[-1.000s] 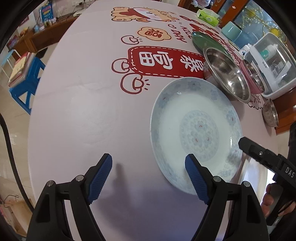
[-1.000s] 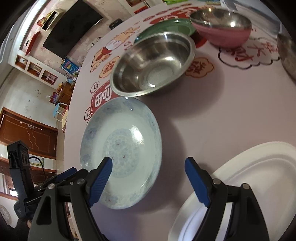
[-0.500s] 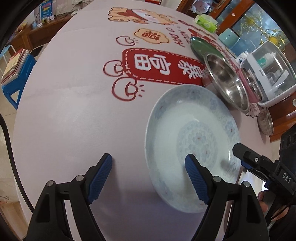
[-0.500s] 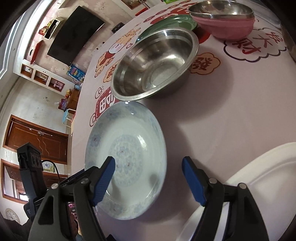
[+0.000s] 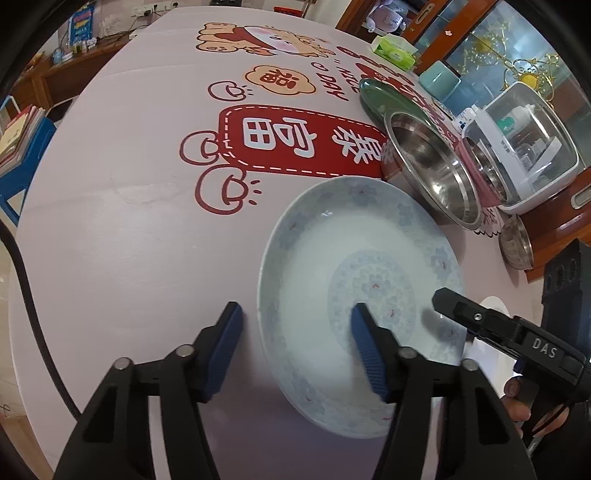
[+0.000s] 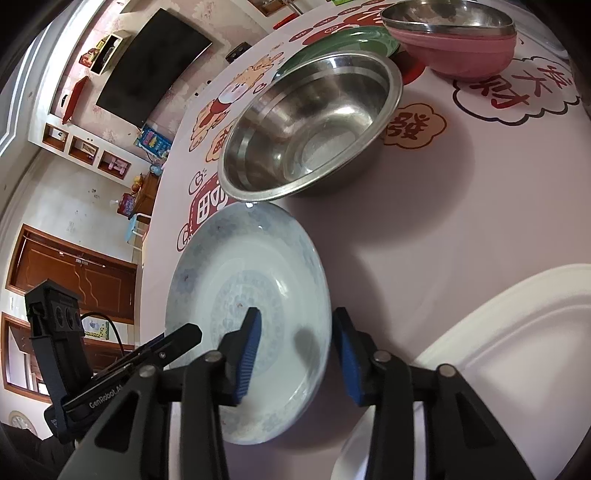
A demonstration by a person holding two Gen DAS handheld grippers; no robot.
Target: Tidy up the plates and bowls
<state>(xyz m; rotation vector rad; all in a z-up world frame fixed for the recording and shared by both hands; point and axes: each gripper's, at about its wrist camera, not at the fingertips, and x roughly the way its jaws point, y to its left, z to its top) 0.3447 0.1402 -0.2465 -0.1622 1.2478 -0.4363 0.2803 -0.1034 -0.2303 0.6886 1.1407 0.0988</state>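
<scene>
— Two tools, one dish. Left tool (image 5: 299, 325)?

— Spread, though just been closing. Straddling the rim of the blue-patterned plate (image 5: 332, 251) at the plate's 8 o'clock in the left wrist view: one pad just outside the rim, the other over the inner slope. Not pinching yet.

— Right tool (image 6: 295, 328)?

— Same story: spread, narrower than the left, just been closing too. Astride the rim at the plate's 4 o'clock in the right wrist view. Inner pad above the glaze, with its shadow cast apart from it; outer pad just beside the rim.

— Location of the plate?

— On the pink table (image 5: 129, 240), between both tools. Far edge just beside the large steel bowl (image 5: 428, 166), at the plate's 1 o'clock in the left wrist view.

— Beyond the bowl?

— Green plate (image 5: 376, 99) at the bowl's 11 o'clock, partly hidden behind it. Pink bowl (image 6: 461, 51) at 1 o'clock in the right wrist view, with another steel bowl (image 6: 443, 14) nested inside.

— Anything else close by?

— White plate (image 6: 517, 350) at 4 o'clock in the right wrist view, near the right tool. Small steel dish (image 5: 515, 243) at 3 o'clock in the left wrist view, near the table edge.
</scene>
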